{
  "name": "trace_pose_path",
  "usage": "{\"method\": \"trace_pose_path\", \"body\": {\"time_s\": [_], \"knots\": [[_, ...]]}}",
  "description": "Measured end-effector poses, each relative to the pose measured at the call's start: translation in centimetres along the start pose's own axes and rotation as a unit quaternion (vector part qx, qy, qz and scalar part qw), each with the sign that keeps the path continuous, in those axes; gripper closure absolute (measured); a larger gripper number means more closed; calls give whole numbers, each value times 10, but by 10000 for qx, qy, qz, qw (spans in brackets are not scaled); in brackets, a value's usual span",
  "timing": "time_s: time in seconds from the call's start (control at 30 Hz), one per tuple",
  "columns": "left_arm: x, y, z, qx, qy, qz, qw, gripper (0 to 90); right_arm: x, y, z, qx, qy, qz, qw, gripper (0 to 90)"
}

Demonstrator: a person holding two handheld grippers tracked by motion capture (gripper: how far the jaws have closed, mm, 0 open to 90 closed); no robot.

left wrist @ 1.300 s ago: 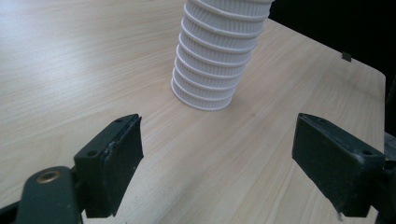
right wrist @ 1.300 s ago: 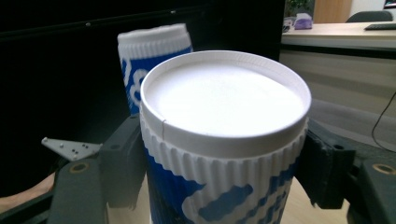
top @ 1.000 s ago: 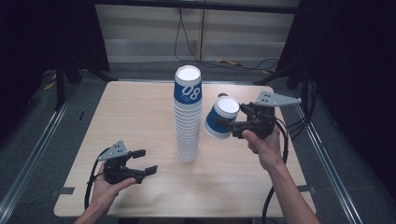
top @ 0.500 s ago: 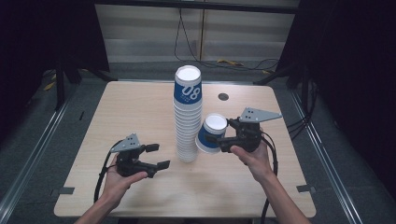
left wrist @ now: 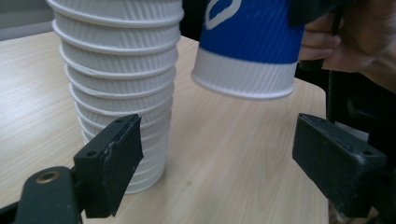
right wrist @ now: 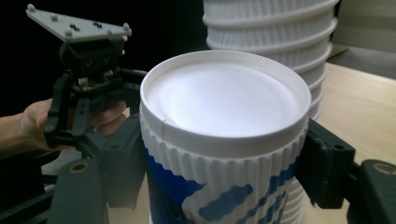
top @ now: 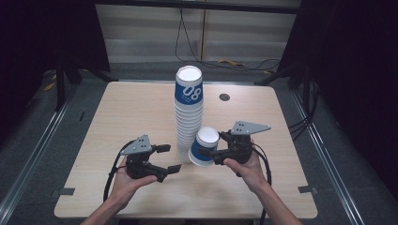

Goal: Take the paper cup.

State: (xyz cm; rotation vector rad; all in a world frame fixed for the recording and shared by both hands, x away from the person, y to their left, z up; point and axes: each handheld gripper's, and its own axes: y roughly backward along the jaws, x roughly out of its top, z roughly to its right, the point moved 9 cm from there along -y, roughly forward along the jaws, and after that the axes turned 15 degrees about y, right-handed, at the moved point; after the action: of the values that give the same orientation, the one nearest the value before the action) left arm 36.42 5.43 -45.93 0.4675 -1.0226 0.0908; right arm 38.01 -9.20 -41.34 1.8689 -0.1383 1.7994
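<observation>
Two hand-held grippers work over one pale wooden worktop (top: 117, 117). The right hand-held gripper (top: 209, 153) clamps one upside-down blue-and-white ribbed paper cup (top: 203, 147) by its sides, tilted and lifted off the wood, just beside the base of one tall stack of inverted ribbed paper cups (top: 188, 115). The left hand-held gripper (top: 168, 158) stands wide, holding nothing, near the stack's foot.

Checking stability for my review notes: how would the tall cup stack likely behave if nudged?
The stack would probably tip: it is tall on one narrow rim. Being thin ribbed paper cups, it likely weighs little and slides easily on the smooth table. The right gripper holds a cup close beside it.
</observation>
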Motion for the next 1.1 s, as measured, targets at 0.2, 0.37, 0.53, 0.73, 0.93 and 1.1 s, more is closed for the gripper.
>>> {"method": "trace_pose_path", "body": {"time_s": [0.2, 0.37, 0.53, 0.73, 0.93, 1.1], "knots": [[-10, -3, 9, -118, 20, -101, 9999, 164, -8, -6, -9, 209, -85, 197, 9996, 278], [-11, -2, 12, -196, 50, -55, 9998, 163, -19, -12, -17, 304, -139, 151, 9993, 278], [-15, -4, 8, -170, 32, -94, 9998, 163, -25, -16, -21, 359, -142, 110, 9992, 279], [-18, -7, 10, -218, 22, -178, 9996, 163, -28, -20, -23, 389, -118, 155, 9991, 280], [-21, -11, 14, -352, 59, -181, 9992, 162, -26, -22, -26, 447, -101, 240, 9987, 280], [-21, -12, 13, -338, 53, -180, 9993, 162, -30, -26, -28, 494, -132, 204, 9985, 282]]}}
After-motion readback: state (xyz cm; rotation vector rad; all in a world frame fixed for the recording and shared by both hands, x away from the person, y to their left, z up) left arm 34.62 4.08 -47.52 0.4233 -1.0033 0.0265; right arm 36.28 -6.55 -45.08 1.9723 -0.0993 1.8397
